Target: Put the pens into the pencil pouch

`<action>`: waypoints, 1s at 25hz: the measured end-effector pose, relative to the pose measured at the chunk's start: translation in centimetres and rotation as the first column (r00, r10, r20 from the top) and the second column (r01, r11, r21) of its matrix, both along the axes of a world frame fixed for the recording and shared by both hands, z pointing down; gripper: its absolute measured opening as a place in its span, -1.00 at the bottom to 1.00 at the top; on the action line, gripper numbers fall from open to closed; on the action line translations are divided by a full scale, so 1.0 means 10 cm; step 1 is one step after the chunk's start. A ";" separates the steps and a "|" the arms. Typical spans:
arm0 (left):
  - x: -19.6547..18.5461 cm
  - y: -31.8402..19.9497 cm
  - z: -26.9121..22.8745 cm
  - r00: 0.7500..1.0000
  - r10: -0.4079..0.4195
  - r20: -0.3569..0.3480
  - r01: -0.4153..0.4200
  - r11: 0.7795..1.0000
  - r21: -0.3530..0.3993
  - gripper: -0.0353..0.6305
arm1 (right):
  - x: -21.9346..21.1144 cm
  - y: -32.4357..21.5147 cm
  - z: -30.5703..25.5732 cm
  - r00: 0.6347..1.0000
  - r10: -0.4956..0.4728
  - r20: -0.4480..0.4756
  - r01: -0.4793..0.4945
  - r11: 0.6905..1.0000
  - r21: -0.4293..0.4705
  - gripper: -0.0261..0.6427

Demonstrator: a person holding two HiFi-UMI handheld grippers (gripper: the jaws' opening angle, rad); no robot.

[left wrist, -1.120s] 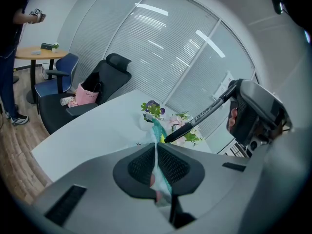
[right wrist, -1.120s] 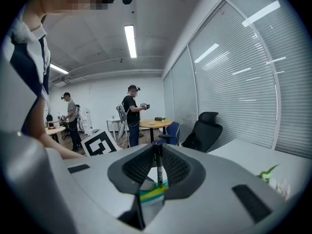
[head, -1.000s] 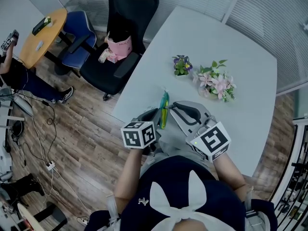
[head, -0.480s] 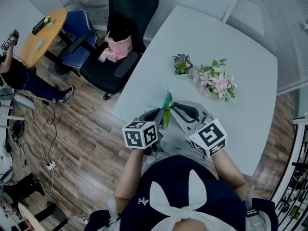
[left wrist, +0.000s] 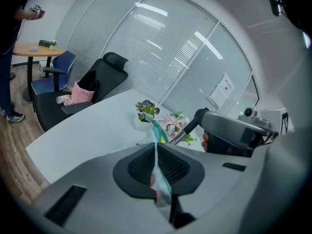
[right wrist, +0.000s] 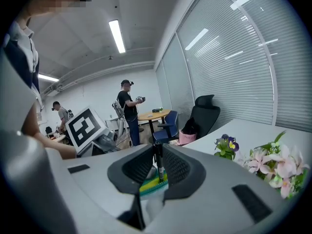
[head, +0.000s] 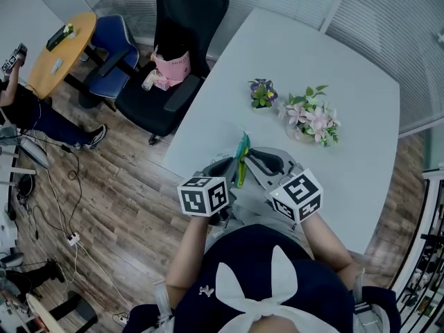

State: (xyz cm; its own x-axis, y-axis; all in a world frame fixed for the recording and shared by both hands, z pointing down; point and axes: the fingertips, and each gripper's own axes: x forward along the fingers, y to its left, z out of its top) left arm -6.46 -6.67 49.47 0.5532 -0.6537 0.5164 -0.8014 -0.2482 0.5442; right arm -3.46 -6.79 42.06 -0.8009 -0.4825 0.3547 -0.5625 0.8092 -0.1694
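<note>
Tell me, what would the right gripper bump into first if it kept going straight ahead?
Probably the green pencil pouch, pinched by the left gripper. It sits just ahead of the right gripper, under the black pen it holds. Depth is hard to judge.

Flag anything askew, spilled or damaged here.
Nothing stands out. The left tongs are shut on the teal-and-white fabric pencil pouch, held upright; the right tongs grip a slim black pen, its tip at the pouch's top. The small purple potted flowers and the pink flower bunch sit tidy on the white table.
</note>
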 end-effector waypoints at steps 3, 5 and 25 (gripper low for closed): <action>0.01 0.02 0.01 1.000 0.005 0.001 -0.005 1.000 -0.002 -0.80 | 0.00 0.00 0.09 1.000 0.008 0.010 -0.008 1.000 -0.030 -0.72; 0.02 0.02 0.02 1.000 0.006 0.000 -0.006 1.000 -0.004 -0.80 | 0.01 0.00 0.15 1.000 0.009 0.005 -0.008 0.999 -0.048 -0.72; 0.09 0.02 0.06 1.000 0.016 0.005 -0.016 1.000 -0.019 -0.80 | 0.03 0.06 0.55 0.998 -0.012 -0.067 0.002 0.990 -0.144 -0.72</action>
State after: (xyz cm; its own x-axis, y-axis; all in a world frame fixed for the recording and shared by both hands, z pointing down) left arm -5.57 -6.47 50.09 0.5610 -0.6346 0.5315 -0.8000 -0.2506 0.5451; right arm -3.18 -6.20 47.57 -0.7761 -0.4168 0.4733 -0.5708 0.7833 -0.2461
